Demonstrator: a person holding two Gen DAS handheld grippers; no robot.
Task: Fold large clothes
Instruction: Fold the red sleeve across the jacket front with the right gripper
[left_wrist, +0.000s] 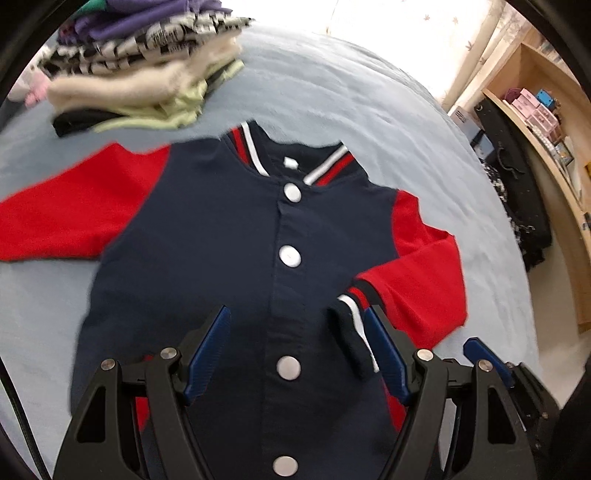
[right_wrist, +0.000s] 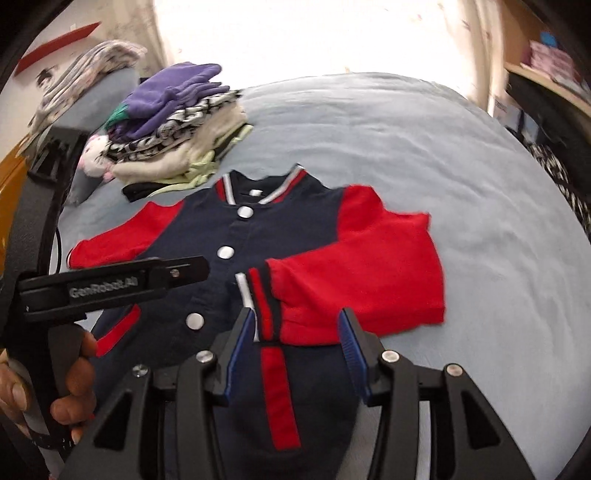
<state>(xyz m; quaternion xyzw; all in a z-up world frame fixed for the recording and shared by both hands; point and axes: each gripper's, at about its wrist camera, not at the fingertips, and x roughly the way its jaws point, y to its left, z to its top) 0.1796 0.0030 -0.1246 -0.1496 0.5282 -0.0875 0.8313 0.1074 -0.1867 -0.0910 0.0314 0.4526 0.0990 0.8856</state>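
Lying flat mid-frame on the pale blue bed (left_wrist: 369, 110), the navy snap-front jacket with red sleeves (left_wrist: 207, 236) runs lengthwise, collar toward the top; both grippers, left (left_wrist: 295, 354) and right (right_wrist: 295, 354), hover low above its hem, jaws spread.

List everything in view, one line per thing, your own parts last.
jacket: one, navy body, red sleeves, flat on the bed, right sleeve folded across the front
snap buttons: at least four, silver, down the jacket front
clothes stack: one, purple, patterned, cream and pale green, behind the jacket
bed: one, light blue sheet
shelving: wooden, right of the bed
left gripper: black, blue pads, jaws open
right gripper: same, jaws open
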